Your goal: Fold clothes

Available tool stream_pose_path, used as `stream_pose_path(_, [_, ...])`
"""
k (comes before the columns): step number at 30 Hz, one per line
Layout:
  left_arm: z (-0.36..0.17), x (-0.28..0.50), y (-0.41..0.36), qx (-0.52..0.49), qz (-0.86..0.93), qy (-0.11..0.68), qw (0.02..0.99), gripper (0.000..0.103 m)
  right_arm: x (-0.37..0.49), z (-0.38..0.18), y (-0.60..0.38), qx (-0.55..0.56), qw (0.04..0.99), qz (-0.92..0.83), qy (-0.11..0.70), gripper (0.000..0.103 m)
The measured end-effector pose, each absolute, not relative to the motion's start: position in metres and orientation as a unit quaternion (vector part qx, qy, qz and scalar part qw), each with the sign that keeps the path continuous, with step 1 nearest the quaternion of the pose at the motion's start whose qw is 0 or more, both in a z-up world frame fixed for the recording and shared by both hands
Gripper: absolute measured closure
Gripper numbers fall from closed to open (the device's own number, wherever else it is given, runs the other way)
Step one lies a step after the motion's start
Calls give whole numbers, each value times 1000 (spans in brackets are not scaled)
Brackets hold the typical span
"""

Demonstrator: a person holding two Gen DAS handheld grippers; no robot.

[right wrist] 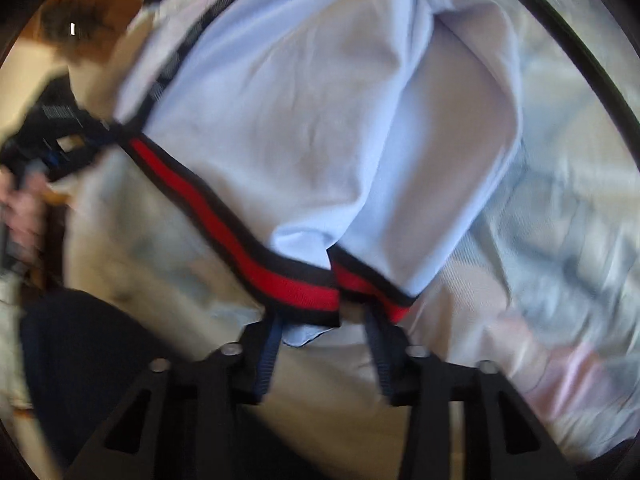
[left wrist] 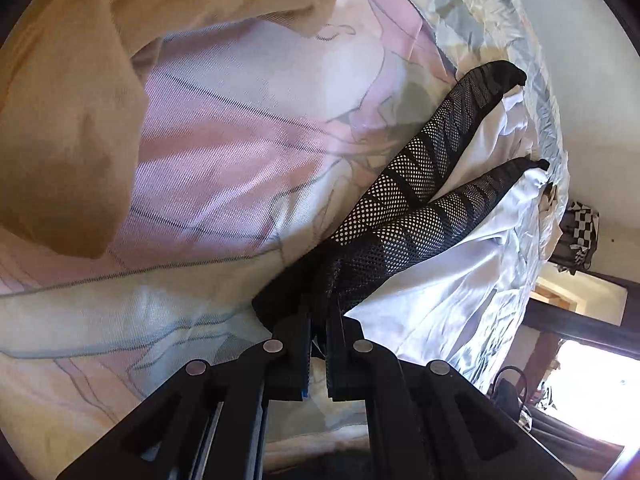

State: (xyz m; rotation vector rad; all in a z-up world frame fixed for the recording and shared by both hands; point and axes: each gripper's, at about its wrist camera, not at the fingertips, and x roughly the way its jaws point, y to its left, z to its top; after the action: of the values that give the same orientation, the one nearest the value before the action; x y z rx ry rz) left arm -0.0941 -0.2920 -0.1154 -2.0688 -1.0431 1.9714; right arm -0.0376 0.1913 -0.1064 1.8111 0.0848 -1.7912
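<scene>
My left gripper (left wrist: 319, 322) is shut on the black mesh part (left wrist: 416, 204) of a white satin garment (left wrist: 452, 280) lying on the bed. Two mesh strips run up and right from its fingers. In the right wrist view the same garment (right wrist: 320, 120) shows as pale cloth edged by a red-and-black band (right wrist: 224, 220). That band stretches from the left gripper (right wrist: 52, 136), at the far left, down to my right gripper (right wrist: 324, 316). The right jaws stand apart, the band draped over their hidden tips and a flap of pale cloth between them.
The bedspread (left wrist: 208, 168) is pink and pale blue and rumpled toward the right. A tan cloth (left wrist: 68, 128) hangs at the upper left. A checkered item (left wrist: 582, 232) and a bright window (left wrist: 592, 380) lie beyond the bed. A hand (right wrist: 24, 208) and dark clothing (right wrist: 80, 360) sit left.
</scene>
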Motion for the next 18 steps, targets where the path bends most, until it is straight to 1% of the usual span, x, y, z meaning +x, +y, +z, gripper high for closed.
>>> stream_pose_path(1, [-113, -94, -291, -678, 649, -342, 51, 98, -37, -102, 192, 671, 292, -680, 39, 97])
stream_pose_path(4, [-104, -95, -289, -669, 656, -343, 62, 98, -37, -85, 202, 643, 289, -707, 56, 97])
stream_pose_path(8, [-91, -101, -286, -664, 658, -347, 78, 98, -47, -71, 226, 642, 283, -712, 17, 97])
stream_pose_path(12, [-77, -108, -284, -656, 664, -345, 92, 98, -54, -58, 238, 628, 278, -727, 16, 97])
stream_pose_path(15, [-61, -115, -286, -631, 678, -360, 112, 98, -54, -37, 242, 590, 274, -759, 24, 97])
stream_pose_path(18, [-38, -116, -284, -594, 700, -366, 152, 98, -52, -13, 245, 555, 279, -784, 19, 97])
